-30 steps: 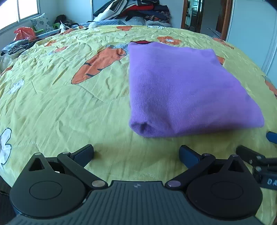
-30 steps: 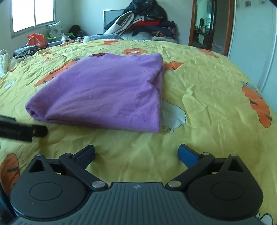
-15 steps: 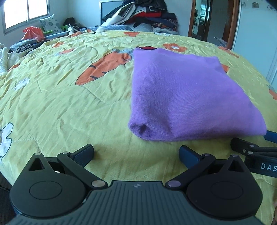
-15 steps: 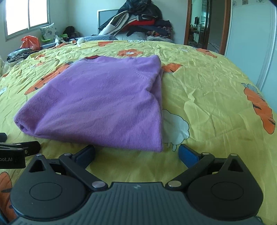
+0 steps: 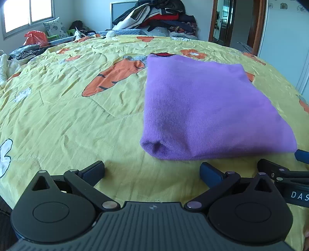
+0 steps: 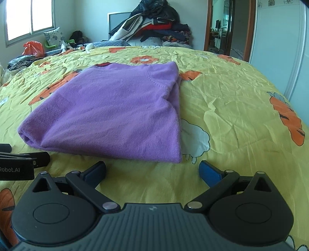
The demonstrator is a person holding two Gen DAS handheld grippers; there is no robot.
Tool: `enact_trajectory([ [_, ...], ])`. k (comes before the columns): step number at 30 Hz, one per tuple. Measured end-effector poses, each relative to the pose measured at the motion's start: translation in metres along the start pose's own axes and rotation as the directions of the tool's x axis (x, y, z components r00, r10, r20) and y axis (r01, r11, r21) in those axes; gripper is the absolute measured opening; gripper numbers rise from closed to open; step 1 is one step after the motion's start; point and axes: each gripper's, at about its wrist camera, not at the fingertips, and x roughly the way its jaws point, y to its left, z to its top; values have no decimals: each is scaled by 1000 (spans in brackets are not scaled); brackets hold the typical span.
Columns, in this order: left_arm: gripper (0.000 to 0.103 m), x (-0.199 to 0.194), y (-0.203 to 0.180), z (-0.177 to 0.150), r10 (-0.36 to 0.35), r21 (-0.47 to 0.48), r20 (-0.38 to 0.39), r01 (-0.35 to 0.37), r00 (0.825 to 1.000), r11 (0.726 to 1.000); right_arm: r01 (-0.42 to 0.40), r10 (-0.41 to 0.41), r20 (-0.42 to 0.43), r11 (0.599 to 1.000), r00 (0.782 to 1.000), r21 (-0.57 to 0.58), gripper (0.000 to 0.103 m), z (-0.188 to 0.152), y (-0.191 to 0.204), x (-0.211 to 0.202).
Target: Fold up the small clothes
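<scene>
A purple knit top (image 5: pixel 204 104) lies folded flat on the yellow bedspread (image 5: pixel 67 115), its rolled near-left corner just ahead of me. It also shows in the right wrist view (image 6: pixel 115 110). My left gripper (image 5: pixel 152 171) is open and empty, just short of the top's near-left corner. My right gripper (image 6: pixel 152 171) is open and empty, just short of the top's near-right corner. The right gripper's fingers show at the right edge of the left wrist view (image 5: pixel 280 171); the left gripper shows at the left edge of the right wrist view (image 6: pixel 23 160).
A pile of clothes (image 5: pixel 160 17) sits at the far end of the bed. A pillow (image 5: pixel 53 29), an orange bag (image 5: pixel 35 37) and other things lie at the far left under a window. A doorway (image 6: pixel 222 29) and a white wardrobe (image 6: pixel 280 48) stand at the right.
Both grippers have moved closer to the near edge of the purple top and lowered slightly. They stay open. The top has not moved.
</scene>
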Motion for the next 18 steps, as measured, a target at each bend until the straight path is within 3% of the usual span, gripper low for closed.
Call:
enact_trajectory([
  [18,103,1,1,2,1,-2,-16,-1,1000,1000,1,-1,2,1000,1000,3,103,0,0,0],
])
